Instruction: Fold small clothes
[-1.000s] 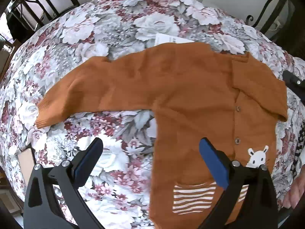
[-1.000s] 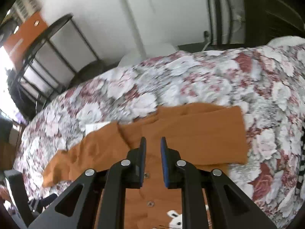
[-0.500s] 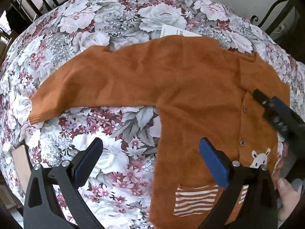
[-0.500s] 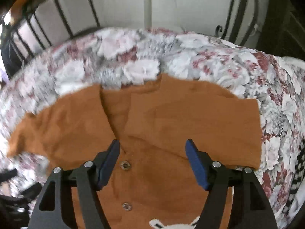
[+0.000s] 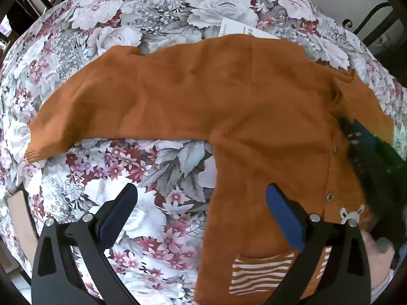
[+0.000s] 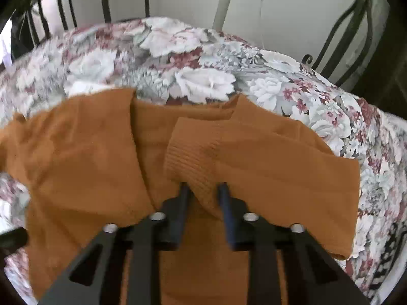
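Between just-closed right gripper (image 6: 203, 190) jaws, orange cardigan's (image 6: 84, 157) ribbed cuff (image 6: 188, 157).

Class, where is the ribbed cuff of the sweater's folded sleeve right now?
In the right wrist view the ribbed cuff sits centre frame, pinched in the right gripper, lying over the orange sweater near its neckline.

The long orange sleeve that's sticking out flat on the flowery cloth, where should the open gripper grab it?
Probably at the ribbed cuff of the long orange knitted sleeve. It is the free end, lying flat on the flowered tablecloth with bare cloth beyond it. The open left gripper could come straight down over the cuff and pinch its edge.
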A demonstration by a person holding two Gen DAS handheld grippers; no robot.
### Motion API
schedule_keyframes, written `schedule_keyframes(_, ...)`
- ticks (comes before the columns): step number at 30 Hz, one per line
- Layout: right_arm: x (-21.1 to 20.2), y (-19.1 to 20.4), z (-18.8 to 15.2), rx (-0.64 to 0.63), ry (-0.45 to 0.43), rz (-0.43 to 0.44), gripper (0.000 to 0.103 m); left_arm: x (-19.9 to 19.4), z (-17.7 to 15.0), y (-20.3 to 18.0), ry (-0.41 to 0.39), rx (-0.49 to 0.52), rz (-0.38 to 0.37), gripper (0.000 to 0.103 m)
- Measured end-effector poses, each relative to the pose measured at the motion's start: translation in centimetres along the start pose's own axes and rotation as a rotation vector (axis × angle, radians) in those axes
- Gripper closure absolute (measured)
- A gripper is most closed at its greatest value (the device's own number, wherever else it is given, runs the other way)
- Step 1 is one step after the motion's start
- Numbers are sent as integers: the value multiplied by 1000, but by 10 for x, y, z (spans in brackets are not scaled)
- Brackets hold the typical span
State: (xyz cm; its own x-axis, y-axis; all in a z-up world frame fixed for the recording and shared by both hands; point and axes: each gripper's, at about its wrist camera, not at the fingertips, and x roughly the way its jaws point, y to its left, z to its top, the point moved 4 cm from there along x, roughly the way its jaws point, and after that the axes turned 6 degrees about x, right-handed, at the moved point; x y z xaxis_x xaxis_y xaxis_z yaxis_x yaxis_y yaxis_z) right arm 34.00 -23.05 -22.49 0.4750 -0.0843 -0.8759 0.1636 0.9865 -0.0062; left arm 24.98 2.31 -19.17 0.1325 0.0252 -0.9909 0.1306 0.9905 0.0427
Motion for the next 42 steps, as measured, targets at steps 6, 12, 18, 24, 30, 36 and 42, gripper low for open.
schedule_keyframes(6, -31, 3, 16, 102, -51, 148, 90, 3, 2, 7, 0, -21, -3, 5)
schedule_keyframes(12, -39, 47, 12, 52, -34, 281, 90, 6, 5, 22, 10, -30, 15, 5)
schedule_keyframes(18, -12, 61, -7, 81, 118, 366, 71, 20, 14, 32, 36, -47, 85, 5)
schedule_keyframes(24, -64, -13, 18, 214, -63, 377, 42, 18, 44, 23, 20, -99, 1, 5)
schedule_keyframes(30, -63, -123, 10, 360, -107, 215, 31, 39, 67, 17, 19, -104, -81, 5)
schedule_keyframes(36, -38, -157, 0, 470, -61, 247, 31, 40, 95, -2, -71, -76, -181, 9)
schedule_keyframes(42, -12, -153, 8, 483, -36, 295, 31, 39, 108, -40, -95, 30, -223, 27)
